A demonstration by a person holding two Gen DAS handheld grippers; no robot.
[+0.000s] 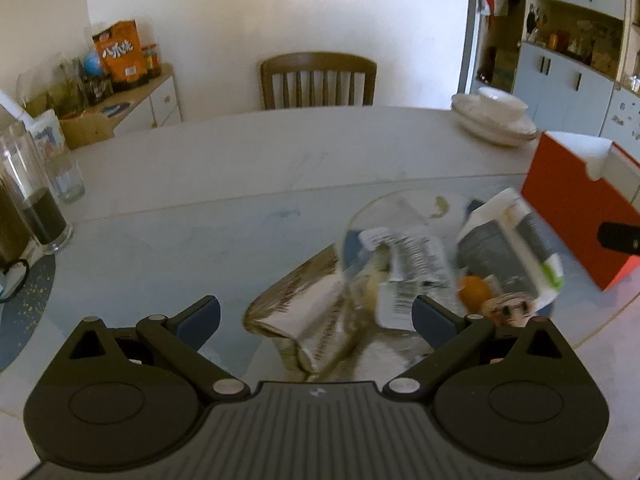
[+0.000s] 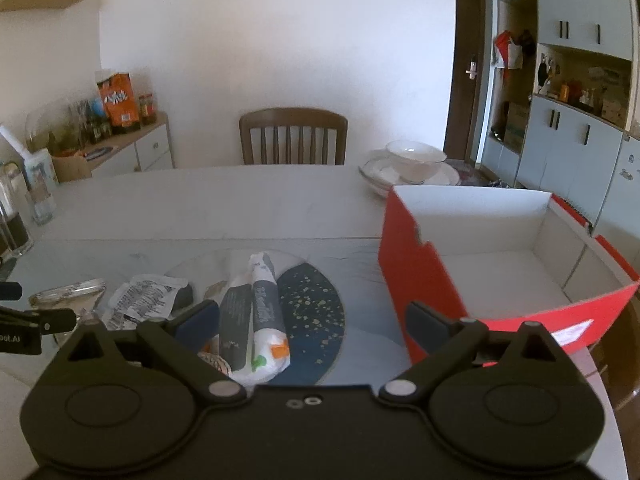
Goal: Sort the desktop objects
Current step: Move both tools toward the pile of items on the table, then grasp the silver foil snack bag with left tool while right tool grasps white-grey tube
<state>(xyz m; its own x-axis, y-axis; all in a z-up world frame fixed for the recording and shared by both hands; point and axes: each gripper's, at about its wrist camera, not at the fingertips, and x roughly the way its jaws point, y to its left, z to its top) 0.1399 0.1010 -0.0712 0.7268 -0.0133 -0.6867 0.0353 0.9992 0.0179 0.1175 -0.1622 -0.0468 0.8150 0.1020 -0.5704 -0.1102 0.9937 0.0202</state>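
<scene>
Several loose packets lie on the table. A silver foil wrapper (image 1: 292, 312) lies just ahead of my open, empty left gripper (image 1: 316, 316); it also shows in the right wrist view (image 2: 66, 294). Beside it lies a white printed sachet (image 1: 416, 268) (image 2: 146, 298) and a grey-and-white snack bag (image 1: 516, 248) (image 2: 260, 312). An open red box (image 2: 424, 276) with a white inside stands at the right (image 1: 568, 208). My right gripper (image 2: 312, 324) is open and empty, between the snack bag and the box.
A dark speckled round mat (image 2: 316, 312) lies under the packets. Stacked white bowls (image 2: 412, 168) stand at the back right. Glass containers (image 1: 36, 200) stand at the left edge. A wooden chair (image 1: 318, 80) is behind the table.
</scene>
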